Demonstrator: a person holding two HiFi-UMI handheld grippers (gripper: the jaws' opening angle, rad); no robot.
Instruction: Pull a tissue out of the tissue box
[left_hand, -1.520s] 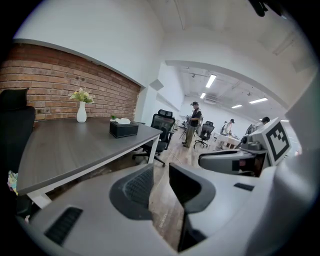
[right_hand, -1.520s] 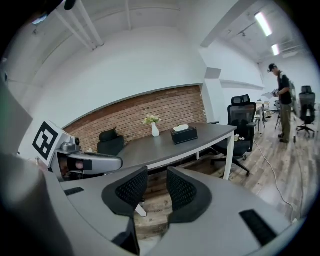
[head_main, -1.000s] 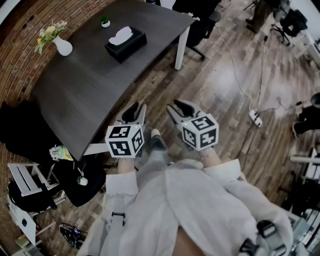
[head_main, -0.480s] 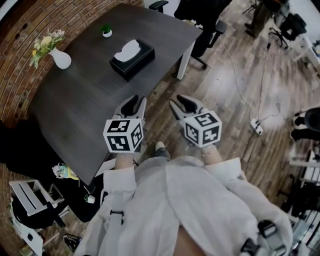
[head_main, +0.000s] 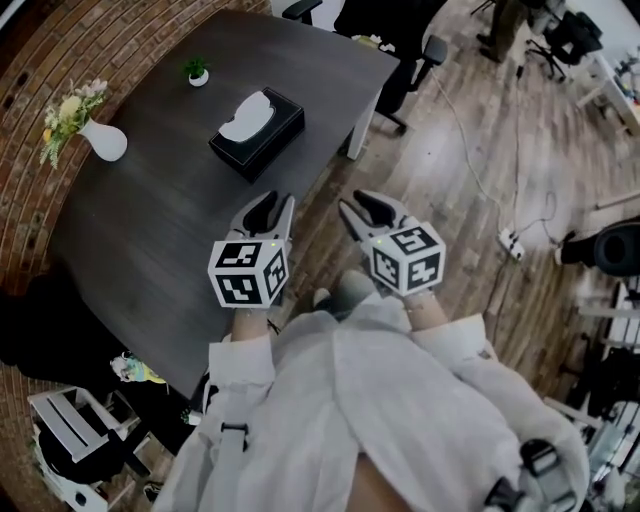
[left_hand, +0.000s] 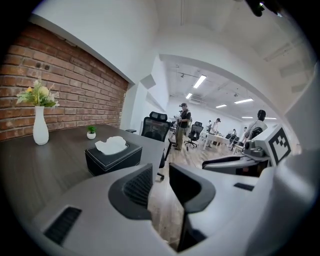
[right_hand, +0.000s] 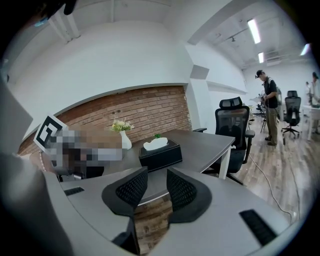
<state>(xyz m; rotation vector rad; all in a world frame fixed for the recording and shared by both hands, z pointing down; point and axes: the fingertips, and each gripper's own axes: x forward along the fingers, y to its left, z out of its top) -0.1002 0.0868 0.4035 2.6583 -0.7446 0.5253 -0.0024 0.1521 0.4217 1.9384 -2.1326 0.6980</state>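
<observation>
Grippers: left and right, jaws spread, nothing between them, at the table's near edge.
Table: dark; carries all below.
Box: black, mid-table, well ahead of both grippers; white tissue bunched up from its top.
Vase: white, holds flowers.
Pot: holds a green plant.

A dark table bears a tissue box, a vase and seemingly a tiny plant.

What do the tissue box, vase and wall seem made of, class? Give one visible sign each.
Tissue box: probably black leatherette, matte, pale stitching along edges. Vase: likely glazed white ceramic, smooth even surface. Wall: red brick, mortar lines showing.
</observation>
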